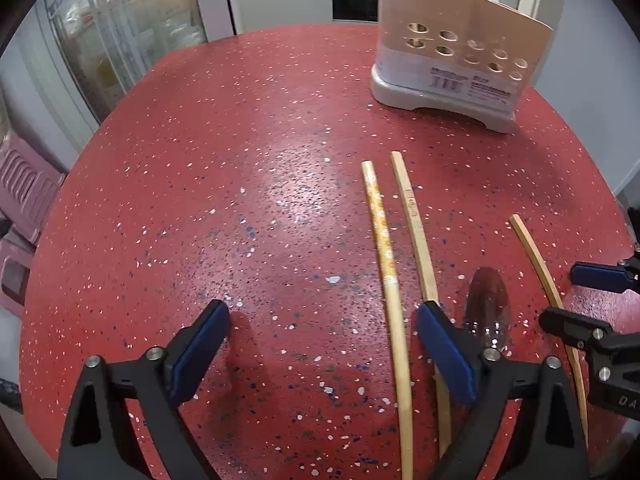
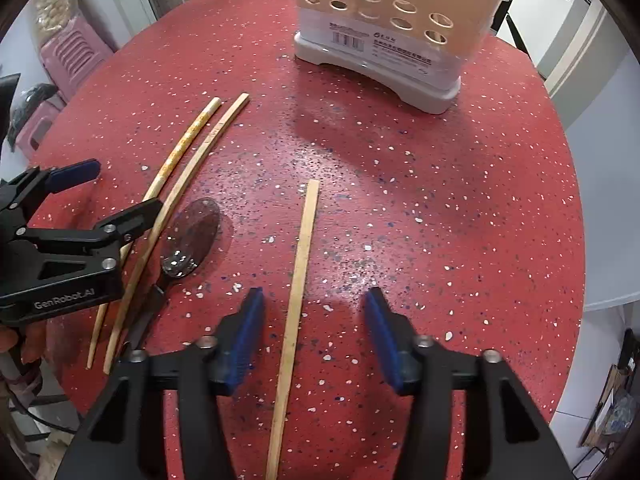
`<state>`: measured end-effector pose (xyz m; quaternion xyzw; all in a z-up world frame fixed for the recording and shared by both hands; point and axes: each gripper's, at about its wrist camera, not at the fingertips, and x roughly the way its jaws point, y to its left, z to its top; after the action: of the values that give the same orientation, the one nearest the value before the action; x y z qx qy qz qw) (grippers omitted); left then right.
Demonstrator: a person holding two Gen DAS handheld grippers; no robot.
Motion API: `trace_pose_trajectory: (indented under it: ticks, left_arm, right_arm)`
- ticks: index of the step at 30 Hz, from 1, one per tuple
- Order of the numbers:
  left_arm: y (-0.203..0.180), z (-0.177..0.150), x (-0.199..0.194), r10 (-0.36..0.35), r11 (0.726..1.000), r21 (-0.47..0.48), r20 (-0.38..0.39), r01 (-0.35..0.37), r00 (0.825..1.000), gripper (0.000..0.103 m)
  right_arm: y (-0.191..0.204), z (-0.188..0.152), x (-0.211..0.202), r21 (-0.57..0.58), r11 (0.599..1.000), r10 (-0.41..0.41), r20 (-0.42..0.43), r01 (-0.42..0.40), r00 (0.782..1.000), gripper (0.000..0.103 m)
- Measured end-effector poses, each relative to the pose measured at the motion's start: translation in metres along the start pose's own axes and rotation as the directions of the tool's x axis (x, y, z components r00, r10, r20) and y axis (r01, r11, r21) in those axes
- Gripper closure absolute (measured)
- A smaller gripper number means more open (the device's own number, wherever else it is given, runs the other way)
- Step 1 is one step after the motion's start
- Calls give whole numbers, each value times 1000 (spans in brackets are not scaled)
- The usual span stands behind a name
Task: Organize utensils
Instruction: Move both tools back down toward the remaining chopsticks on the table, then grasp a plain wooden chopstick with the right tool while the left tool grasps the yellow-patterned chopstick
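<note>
1. The left gripper (image 1: 322,334) is wide open and holds nothing; the patterned round bamboo chopstick (image 1: 386,264) lies between its blue pads (image 1: 200,346).
2. The right gripper (image 2: 314,326) is also wide open, around the plain flat wooden chopstick (image 2: 298,276).
3. A second plain chopstick (image 1: 416,224) and a shiny metal spoon (image 2: 192,236) lie flat on the red speckled table (image 1: 200,180).
4. I judge that nothing is sorted yet: the beige plastic holder with round holes (image 2: 384,12) stands well apart.

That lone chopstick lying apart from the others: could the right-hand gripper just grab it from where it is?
Probably yes. The lone chopstick lies flat on the red table, running up between the right gripper's open jaws, with nothing over it. The spoon lies clear to its left.
</note>
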<state>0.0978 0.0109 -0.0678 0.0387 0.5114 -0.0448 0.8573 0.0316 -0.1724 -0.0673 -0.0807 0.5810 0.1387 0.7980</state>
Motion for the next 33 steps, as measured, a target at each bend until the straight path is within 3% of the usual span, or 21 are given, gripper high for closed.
trace_pose_trajectory:
  ticks: [3,5,6,7,11,17,20,33]
  left_arm:
    - [-7,3,-2,0,1000,17,-13,0,1000,0]
    - [-12,6,-3,-9,999,35,-23,10,1000,4]
    - [-13,7,-3,-12,999,40,-29,14,1000,8]
    - [-15,8,-3,-23,999,43,-37,24,999,10]
    - [-22,15,-4,-18,997,78,-71,24,997,13]
    - [-27,23,-2,-71,992,97,-120,82,990,36]
    - [-36,22,-5,-82,988,119,-112,96,990,69]
    - [-37,6,-31,-104,994,45,6,104,995,70]
  right_arm:
    - [0,0,-3,2,1000,-3,-2,3,1000,64]
    - [-3,0,-4,4,1000,3,-2,-3,1000,78]
    - [-4,0,-4,3,1000,6,-3,-6,1000,91]
    - [-6,0,-4,4,1000,15,-5,-15,1000,95]
    - [-15,-4,-9,7,998,64,4,-64,998,96]
    - [-30,-11,-13,48,989,141,21,-142,990,96]
    - [-39,-13,-16,61,983,170,39,-172,985,96]
    - [-67,-24,-51,89,955,266,175,-284,948,96]
